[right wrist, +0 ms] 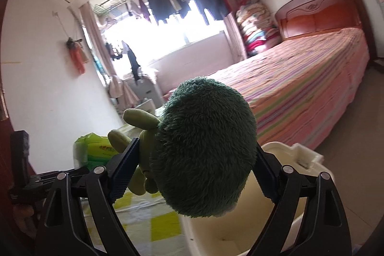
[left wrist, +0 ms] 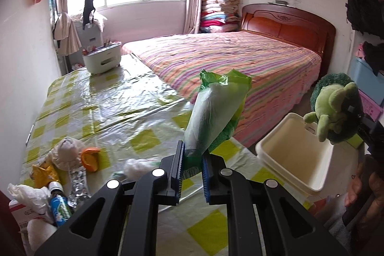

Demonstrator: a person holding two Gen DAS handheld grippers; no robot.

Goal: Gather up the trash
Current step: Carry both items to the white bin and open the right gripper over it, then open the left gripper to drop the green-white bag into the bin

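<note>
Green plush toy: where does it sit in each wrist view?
Left wrist: green plush toy at the right edge, above the white bin.
Right wrist: it fills the centre, between the right gripper's fingers.
Shared landmark: the striped bed.

Bin (right wrist: 240,232) floor behind plush toy (right wrist: 204,148)

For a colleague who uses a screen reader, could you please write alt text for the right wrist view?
The right gripper grips a dark green plush toy between wide-set fingers, above a cream bin. Behind lie a checked tablecloth, a striped bed and laundry hung at a bright window.
</note>
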